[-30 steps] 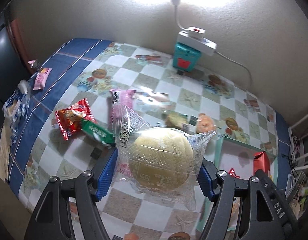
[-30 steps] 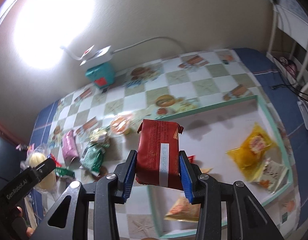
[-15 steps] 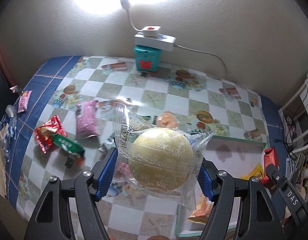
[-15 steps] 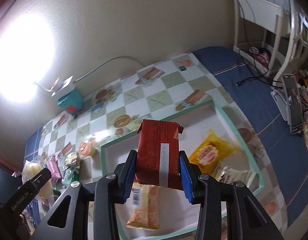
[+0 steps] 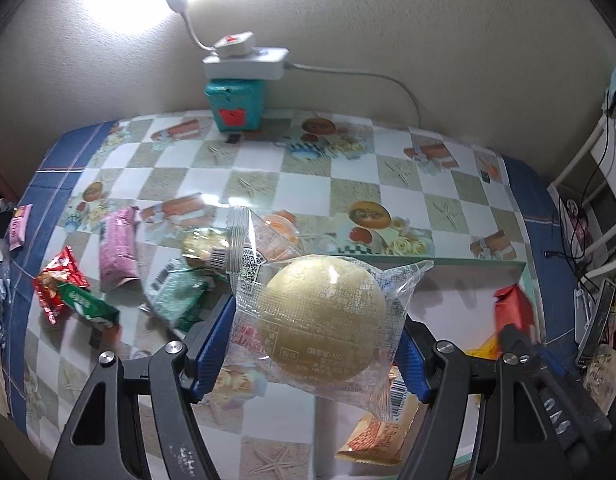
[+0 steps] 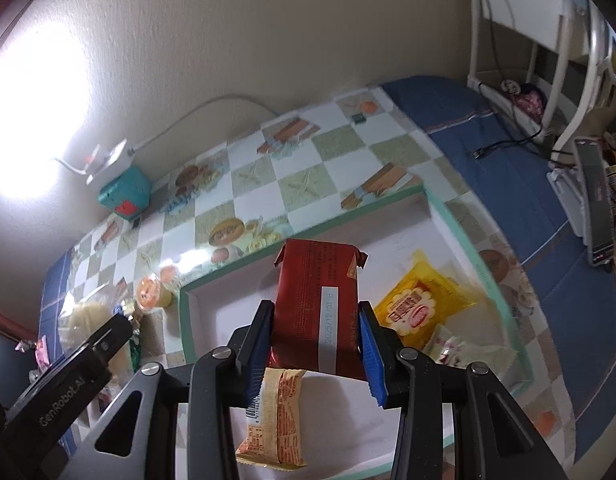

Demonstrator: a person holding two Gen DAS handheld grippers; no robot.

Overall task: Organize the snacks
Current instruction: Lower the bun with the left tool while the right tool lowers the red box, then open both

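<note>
A: What's on the checked table (image 5: 268,184)?
B: Loose snacks at the left, and a tray (image 6: 459,232).
A: The grippers?
B: The left gripper (image 5: 313,344) pinches a bun (image 5: 321,316) above the table; the right gripper (image 6: 315,344) clamps a red pack (image 6: 317,300) over the tray.

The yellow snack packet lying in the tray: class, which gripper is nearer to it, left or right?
Right. The right gripper, shut on the red packet, hangs over the tray beside the yellow snack packet. The left gripper, holding the wrapped bun, is at the tray's far-left edge.
</note>
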